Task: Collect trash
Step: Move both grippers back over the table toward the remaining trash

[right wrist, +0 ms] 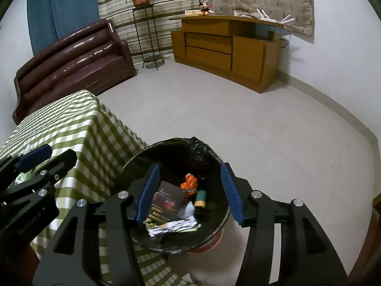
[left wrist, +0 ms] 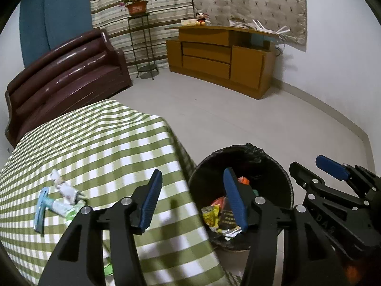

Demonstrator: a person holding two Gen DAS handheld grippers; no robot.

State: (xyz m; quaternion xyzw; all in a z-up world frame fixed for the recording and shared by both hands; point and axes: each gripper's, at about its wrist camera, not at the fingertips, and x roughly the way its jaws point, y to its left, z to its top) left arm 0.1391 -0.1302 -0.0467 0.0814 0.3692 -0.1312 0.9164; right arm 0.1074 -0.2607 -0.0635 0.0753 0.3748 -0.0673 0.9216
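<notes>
A black-lined trash bin [left wrist: 283, 178] stands on the floor beside a table with a green checked cloth [left wrist: 100, 143]. The bin [right wrist: 212, 164] holds a dark box [right wrist: 166, 200], an orange wrapper [right wrist: 189, 182], a small bottle [right wrist: 200, 199] and crumpled papers [right wrist: 173, 226]. On the table lie a light blue tube [left wrist: 41, 208], a green-white packet [left wrist: 64, 208] and a crumpled wrapper [left wrist: 63, 186]. My left gripper [left wrist: 193, 200] is open and empty over the table's right edge. My right gripper [right wrist: 189, 193] is open and empty above the bin; it also shows at right in the left wrist view [left wrist: 312, 169].
A brown leather sofa [left wrist: 64, 76] stands behind the table. A wooden cabinet [left wrist: 221, 57] stands against the far wall, and a metal plant stand [left wrist: 142, 45] with a potted plant stands beside it. Light tiled floor [left wrist: 238, 114] lies between them.
</notes>
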